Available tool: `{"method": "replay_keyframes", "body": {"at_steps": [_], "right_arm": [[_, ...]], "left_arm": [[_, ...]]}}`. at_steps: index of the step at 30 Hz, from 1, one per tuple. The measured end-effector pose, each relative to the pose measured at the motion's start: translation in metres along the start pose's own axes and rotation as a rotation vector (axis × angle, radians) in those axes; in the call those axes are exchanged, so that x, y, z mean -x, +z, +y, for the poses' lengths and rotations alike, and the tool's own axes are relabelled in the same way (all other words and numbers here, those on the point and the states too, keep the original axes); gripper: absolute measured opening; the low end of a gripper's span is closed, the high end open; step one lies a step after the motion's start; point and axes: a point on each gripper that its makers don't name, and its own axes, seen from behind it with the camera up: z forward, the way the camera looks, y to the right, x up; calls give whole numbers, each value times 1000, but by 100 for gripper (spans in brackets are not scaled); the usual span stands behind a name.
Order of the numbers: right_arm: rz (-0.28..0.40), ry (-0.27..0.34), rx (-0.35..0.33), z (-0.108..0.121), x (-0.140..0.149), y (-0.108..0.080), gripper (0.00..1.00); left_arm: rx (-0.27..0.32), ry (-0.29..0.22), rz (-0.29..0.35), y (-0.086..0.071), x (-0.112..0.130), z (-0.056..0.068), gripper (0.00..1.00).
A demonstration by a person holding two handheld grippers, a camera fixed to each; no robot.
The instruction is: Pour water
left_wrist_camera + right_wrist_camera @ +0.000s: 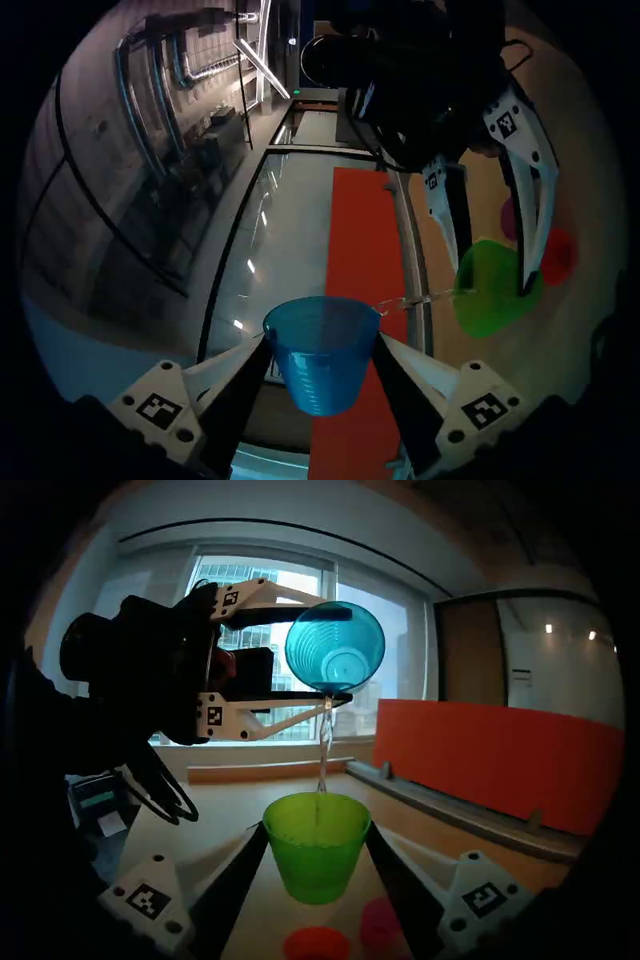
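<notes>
Left gripper view: my left gripper [322,342] is clenched on the blue cup [322,364], with one finger pressing each side of it. The cup is tipped far over. A thin stream of water [416,302] leaves its rim and runs across to the green cup [488,292]. My right gripper [492,278] grasps that green cup farther off, a white finger on either side.

In the right gripper view both of my right fingers press the green cup's walls and it stands upright, mouth open upward. The blue cup hangs above it, tilted with its lip lowest, and the water falls from that lip into the green one. I cannot tell whether the green cup's base touches the wooden table [232,816] or is held just over it.

A red cup [316,944] and a pink cup [382,928] sit side by side on the table, just beside the green cup. Farther out, an orange panel [504,760] runs along the table's far edge. A wide window [264,584] lies behind my left gripper.
</notes>
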Motion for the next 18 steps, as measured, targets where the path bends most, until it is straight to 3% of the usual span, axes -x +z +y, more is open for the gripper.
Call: {"method": "replay_keyframes", "body": {"at_steps": [18], "right_arm": [[3,-1,4,1,0,-1,91]], "left_arm": [[-12,84,11,-3,-9,-6,85]]}}
